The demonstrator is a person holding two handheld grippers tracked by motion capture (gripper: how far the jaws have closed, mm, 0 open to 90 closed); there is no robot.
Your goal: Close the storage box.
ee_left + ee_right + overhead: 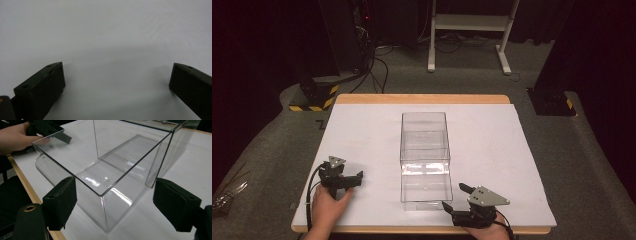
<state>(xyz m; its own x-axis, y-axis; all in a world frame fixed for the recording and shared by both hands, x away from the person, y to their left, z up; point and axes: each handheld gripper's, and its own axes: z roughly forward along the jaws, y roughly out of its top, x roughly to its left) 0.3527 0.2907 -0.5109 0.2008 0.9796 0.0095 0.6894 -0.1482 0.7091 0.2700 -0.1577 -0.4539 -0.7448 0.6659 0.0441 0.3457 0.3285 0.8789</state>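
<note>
Clear box (424, 155) open-topped, mid-counter (512, 145), its long side running from near edge toward far edge, near end close to the front edge. Right tool (456, 197) at front edge, just beside box's near right corner; jaws apart, corner between them, pads not touching. Left tool (353, 179) near front left corner, well apart from box, jaws wide apart over bare counter.

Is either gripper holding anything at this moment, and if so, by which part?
Nothing is held. The right gripper is open, its jaws astride a near corner of the clear box without touching. The left gripper is open over bare table.
</note>
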